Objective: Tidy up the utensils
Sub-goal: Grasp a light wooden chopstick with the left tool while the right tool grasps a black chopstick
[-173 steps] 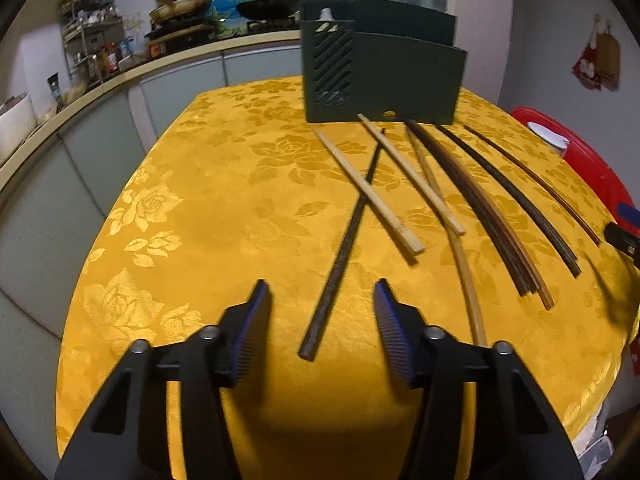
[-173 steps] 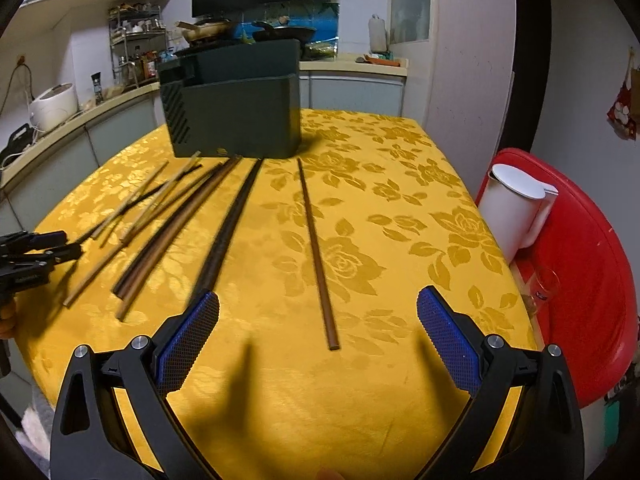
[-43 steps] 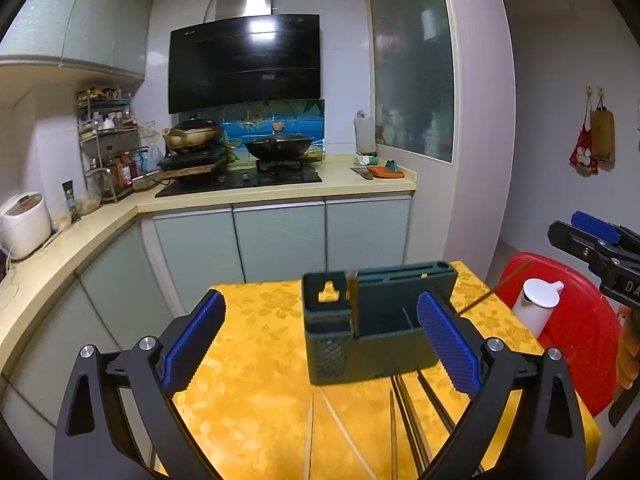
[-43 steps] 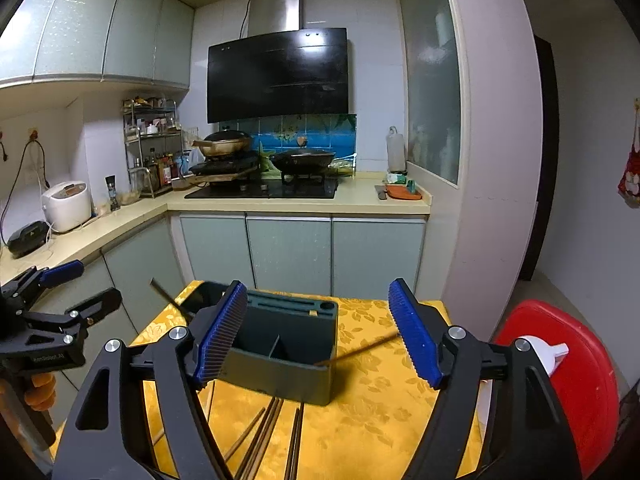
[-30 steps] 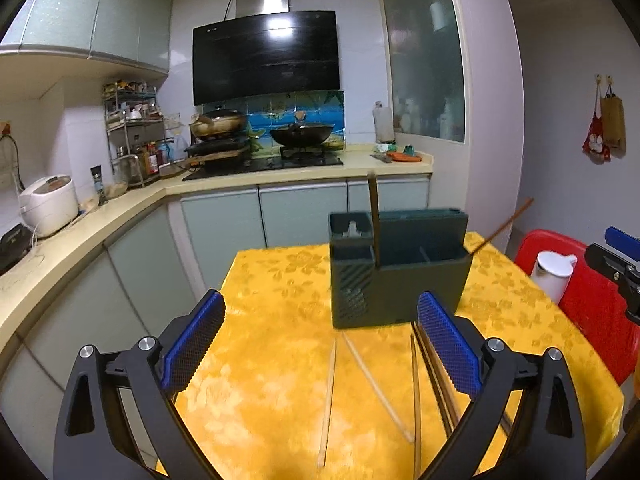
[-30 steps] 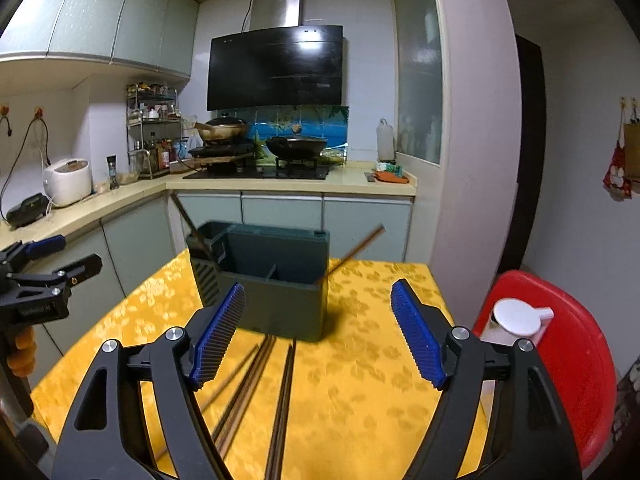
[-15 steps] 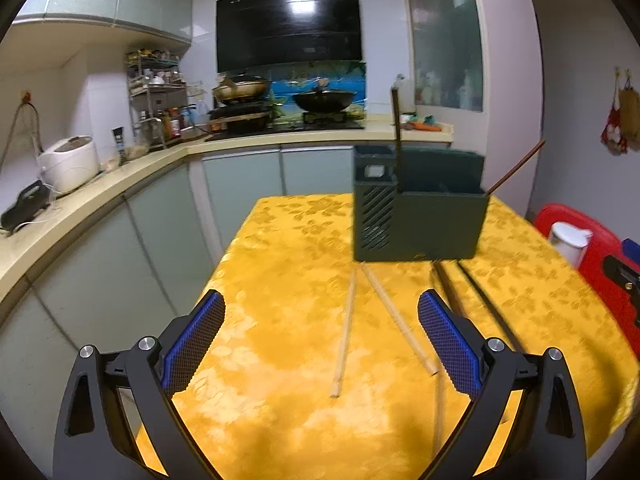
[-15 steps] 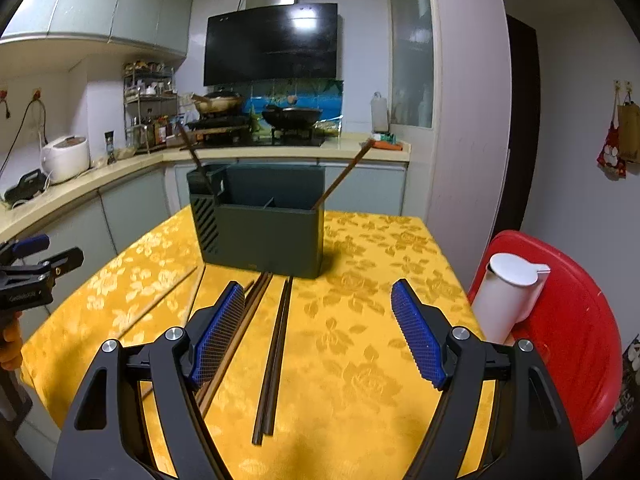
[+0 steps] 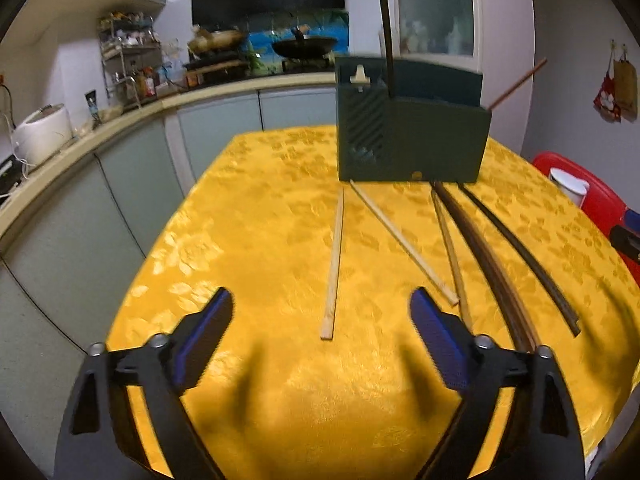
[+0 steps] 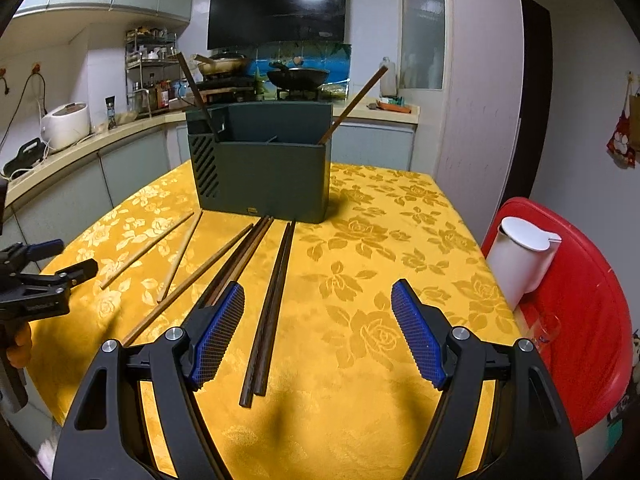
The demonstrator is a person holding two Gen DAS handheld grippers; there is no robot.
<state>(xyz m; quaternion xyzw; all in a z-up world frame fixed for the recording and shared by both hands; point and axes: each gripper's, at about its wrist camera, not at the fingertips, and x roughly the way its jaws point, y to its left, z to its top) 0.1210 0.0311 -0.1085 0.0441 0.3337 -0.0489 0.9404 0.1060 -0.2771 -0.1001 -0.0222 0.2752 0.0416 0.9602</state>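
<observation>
A dark green utensil holder (image 9: pixel 412 140) stands at the far side of the yellow table (image 9: pixel 260 220). One dark chopstick (image 9: pixel 386 32) stands in it and a brown one (image 9: pixel 518 84) leans out to the right. Several chopsticks lie on the cloth. My left gripper (image 9: pixel 320 300) hangs low over the near end of a pale chopstick (image 9: pixel 335 264); its jaws are closing and the pads touch nothing. My right gripper (image 10: pixel 318 292) stands open above a dark pair of chopsticks (image 10: pixel 272 300), which lies nearer its left finger. The left gripper (image 10: pixel 74 256) also shows there, at the left edge.
A white jug (image 10: pixel 520 256) sits on a red stool (image 10: pixel 592 320) right of the table. Kitchen counter (image 9: pixel 100 128) and cabinets curve along the left. More pale chopsticks (image 9: pixel 400 240) and dark chopsticks (image 9: pixel 488 264) fan out from the holder toward the table's near edge.
Both grippers have come down and tipped toward the table, so the chopsticks on the cloth are now close. The left jaws stand narrower than half a second ago.
</observation>
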